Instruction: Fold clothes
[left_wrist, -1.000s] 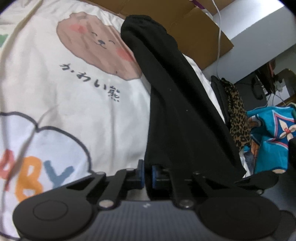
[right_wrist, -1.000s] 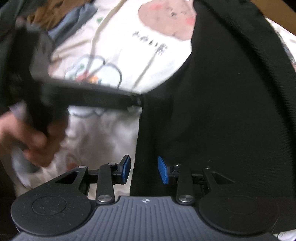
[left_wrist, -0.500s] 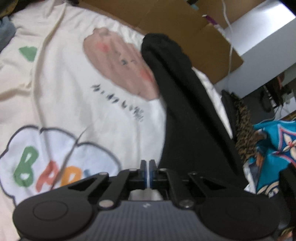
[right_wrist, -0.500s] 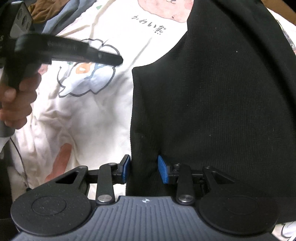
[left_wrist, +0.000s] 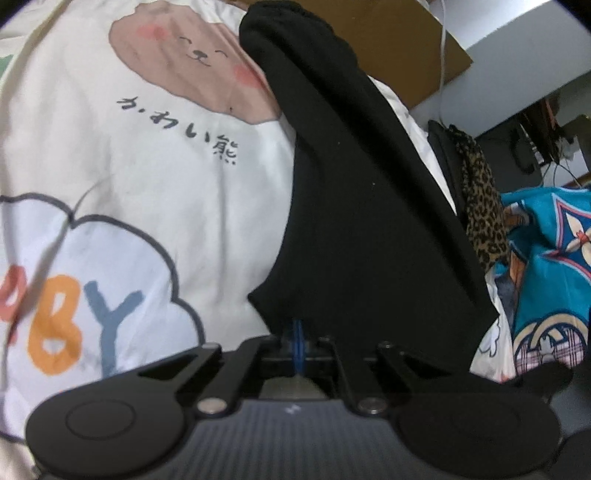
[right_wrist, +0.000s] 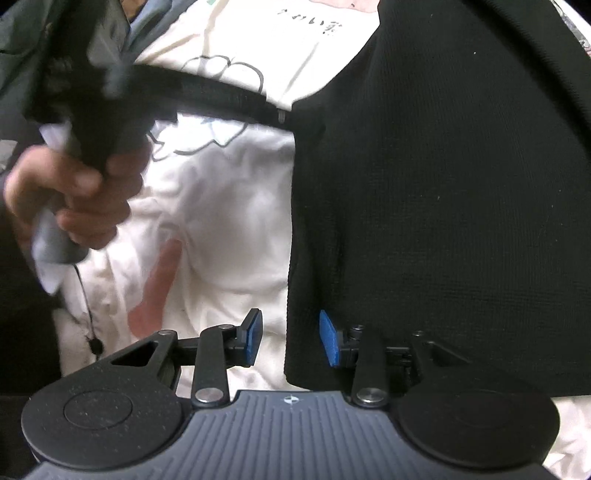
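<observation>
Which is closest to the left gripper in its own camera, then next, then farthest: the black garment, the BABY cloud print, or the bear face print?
1. Black garment, right at the left gripper's tips, pinched.
2. BABY cloud print, lower left.
3. Bear face print, far up top.

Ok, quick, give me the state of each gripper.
Left gripper: shut on the black garment edge.
Right gripper: open, garment edge between the pads, not pinched.

White cartoon bedsheet, cardboard, teal patterned fabric, white cable
</observation>
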